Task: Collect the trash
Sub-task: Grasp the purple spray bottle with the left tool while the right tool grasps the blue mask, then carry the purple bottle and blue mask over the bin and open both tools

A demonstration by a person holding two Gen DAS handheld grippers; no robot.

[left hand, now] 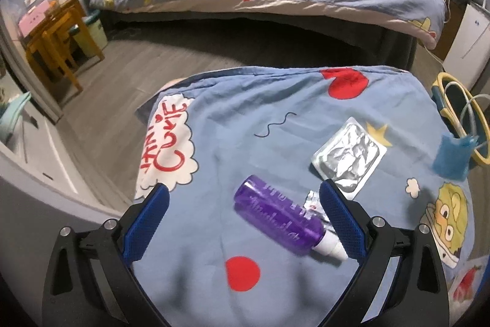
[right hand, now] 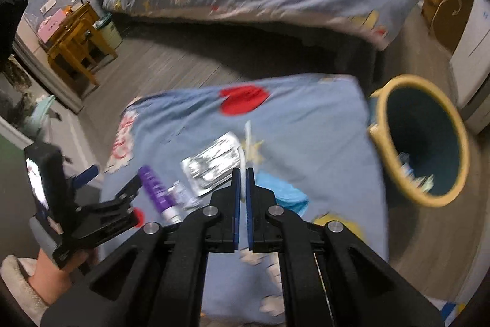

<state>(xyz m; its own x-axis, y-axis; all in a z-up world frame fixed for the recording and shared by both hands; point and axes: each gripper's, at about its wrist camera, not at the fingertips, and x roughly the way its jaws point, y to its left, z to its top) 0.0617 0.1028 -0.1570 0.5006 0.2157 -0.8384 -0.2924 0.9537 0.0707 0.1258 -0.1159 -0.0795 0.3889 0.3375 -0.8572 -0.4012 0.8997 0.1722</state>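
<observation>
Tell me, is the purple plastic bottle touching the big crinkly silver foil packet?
Apart. In the left wrist view, the purple plastic bottle lies nearer the camera, and a strip of blue cartoon bedsheet shows between it and the big crinkly silver foil packet.

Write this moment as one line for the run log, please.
right claw: shut on blue mask strap, lifted | left claw: open over purple bottle | foil pack: on cloth | bin: right of table
</observation>
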